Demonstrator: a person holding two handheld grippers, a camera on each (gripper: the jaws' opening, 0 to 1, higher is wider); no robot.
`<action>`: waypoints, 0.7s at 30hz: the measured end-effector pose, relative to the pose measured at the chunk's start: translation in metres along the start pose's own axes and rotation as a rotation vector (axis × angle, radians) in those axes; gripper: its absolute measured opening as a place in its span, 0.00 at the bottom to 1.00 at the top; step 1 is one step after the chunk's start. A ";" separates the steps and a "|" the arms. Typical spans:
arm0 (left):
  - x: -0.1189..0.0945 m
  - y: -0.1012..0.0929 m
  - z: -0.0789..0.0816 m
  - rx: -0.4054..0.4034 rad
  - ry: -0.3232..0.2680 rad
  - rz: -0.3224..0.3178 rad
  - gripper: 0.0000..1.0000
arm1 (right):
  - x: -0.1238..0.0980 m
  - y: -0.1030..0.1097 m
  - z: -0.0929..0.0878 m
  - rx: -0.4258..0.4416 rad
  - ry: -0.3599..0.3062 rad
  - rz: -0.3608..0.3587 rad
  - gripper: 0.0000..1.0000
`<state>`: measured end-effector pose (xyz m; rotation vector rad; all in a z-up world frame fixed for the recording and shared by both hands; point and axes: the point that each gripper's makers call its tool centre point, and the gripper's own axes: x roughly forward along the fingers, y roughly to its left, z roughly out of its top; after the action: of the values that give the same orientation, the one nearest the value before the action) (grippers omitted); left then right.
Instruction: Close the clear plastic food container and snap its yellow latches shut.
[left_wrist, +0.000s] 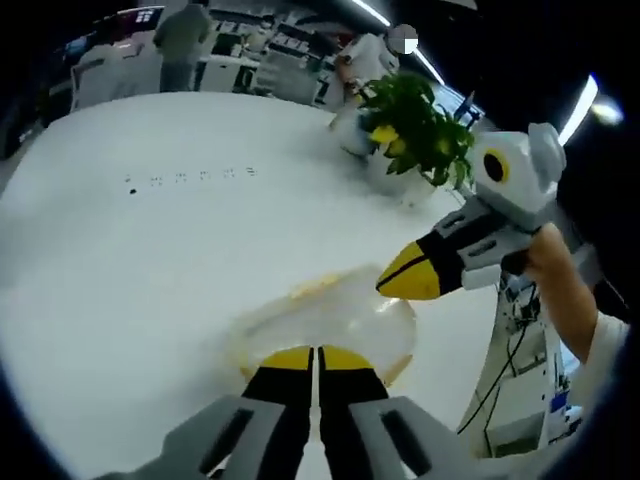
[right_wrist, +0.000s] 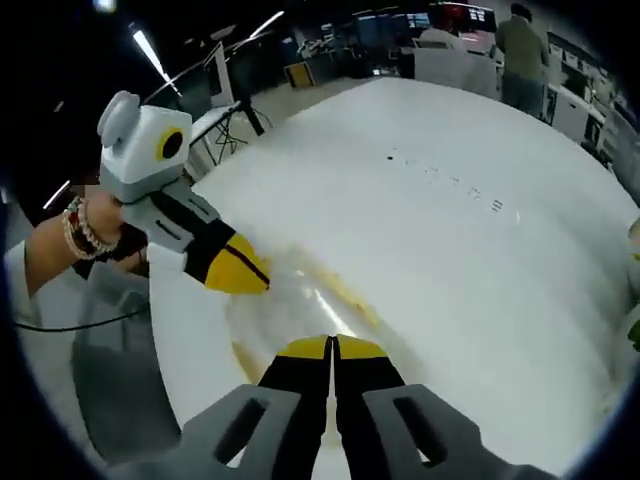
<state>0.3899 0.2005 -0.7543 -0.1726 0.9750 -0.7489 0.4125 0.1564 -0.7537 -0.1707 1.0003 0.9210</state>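
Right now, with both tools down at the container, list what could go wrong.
1. Both tools look shut: the left tool and the right tool press on the container with narrow tips. A push off centre could slide it across the smooth white table.
2. The container is clear and blurred, with only faint yellow edges showing, so a latch could be missed or left unsnapped.
3. The plant stands beyond the container; a wide swing could hit it.
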 end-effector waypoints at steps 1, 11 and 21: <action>0.003 -0.004 -0.001 -0.003 -0.002 -0.011 0.00 | 0.003 0.000 0.001 -0.003 0.005 0.001 0.00; 0.021 -0.019 -0.008 0.043 0.020 -0.046 0.00 | 0.019 0.000 0.008 -0.012 0.035 0.057 0.00; 0.022 -0.033 -0.022 0.027 0.040 -0.101 0.00 | 0.024 -0.001 0.014 0.012 -0.007 0.051 0.00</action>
<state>0.3633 0.1657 -0.7668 -0.1849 0.9993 -0.8602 0.4269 0.1773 -0.7654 -0.1326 1.0072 0.9612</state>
